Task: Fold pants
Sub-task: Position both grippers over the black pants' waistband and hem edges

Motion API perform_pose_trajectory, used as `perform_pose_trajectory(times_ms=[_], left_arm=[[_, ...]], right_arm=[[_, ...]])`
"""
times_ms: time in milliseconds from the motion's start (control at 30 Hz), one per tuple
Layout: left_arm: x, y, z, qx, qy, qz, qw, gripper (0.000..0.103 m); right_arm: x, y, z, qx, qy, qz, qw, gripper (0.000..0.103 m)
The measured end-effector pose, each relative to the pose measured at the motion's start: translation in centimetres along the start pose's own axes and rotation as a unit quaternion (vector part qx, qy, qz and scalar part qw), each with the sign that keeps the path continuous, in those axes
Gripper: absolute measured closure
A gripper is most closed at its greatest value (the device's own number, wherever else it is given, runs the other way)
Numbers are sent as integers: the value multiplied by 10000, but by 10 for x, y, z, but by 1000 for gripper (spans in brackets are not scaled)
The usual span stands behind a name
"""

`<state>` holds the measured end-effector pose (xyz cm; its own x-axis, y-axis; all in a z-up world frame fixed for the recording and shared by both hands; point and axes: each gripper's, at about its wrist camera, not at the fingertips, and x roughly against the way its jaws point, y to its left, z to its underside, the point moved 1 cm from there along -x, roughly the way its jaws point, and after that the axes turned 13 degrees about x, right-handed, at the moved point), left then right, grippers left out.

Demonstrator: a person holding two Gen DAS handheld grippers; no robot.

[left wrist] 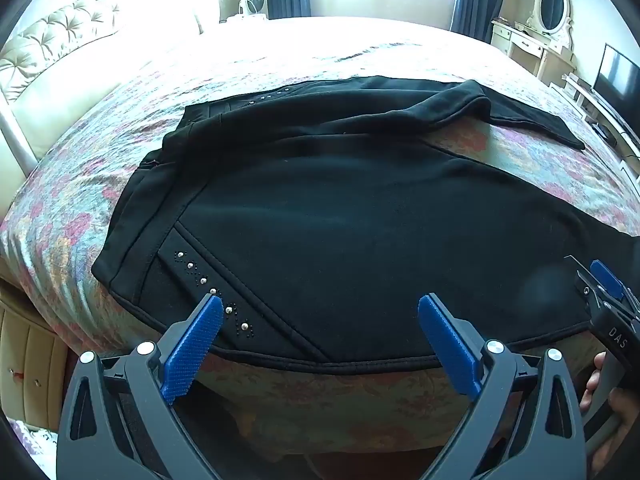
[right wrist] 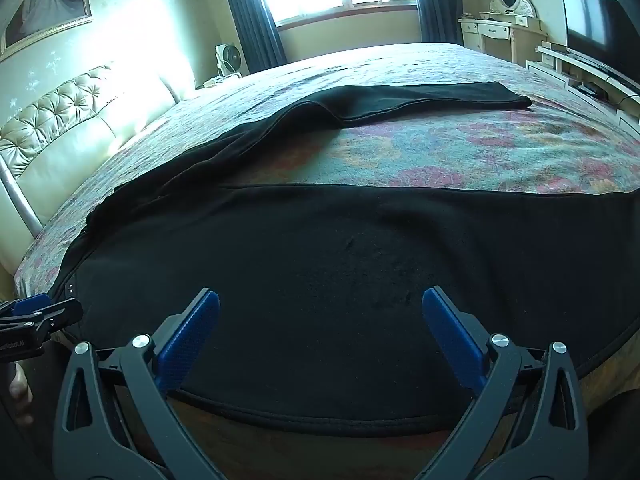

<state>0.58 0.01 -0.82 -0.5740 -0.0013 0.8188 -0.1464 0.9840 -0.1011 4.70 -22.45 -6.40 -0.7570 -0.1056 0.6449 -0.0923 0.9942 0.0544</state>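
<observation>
The black pants (left wrist: 320,216) lay spread flat on the bed (left wrist: 80,200), close to its near edge, and I judged the folding barely begun: no fold showed, and the two legs were still splayed apart. The waistband sat toward the headboard (left wrist: 52,40) end, with the studded pocket (left wrist: 212,292) just off my left tool (left wrist: 320,312). The long axis ran along the near edge, legs pointing toward the foot of the bed; the far leg (right wrist: 420,96) angled away across the floral bedspread. I had both tools hovering over the near hem, the left one spread wide and empty, the right tool (right wrist: 320,304) likewise wide and empty. Bringing one leg over the other was what remained first, I reckoned.
</observation>
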Motion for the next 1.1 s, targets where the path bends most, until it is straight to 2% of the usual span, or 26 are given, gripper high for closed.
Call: perform_pose_trajectory(times_ms=[1100], left_arm=[[-3,2,2,66,-63,-38,10000,6]], right_arm=[[-9,0,3,-41,160,-35,9999,2]])
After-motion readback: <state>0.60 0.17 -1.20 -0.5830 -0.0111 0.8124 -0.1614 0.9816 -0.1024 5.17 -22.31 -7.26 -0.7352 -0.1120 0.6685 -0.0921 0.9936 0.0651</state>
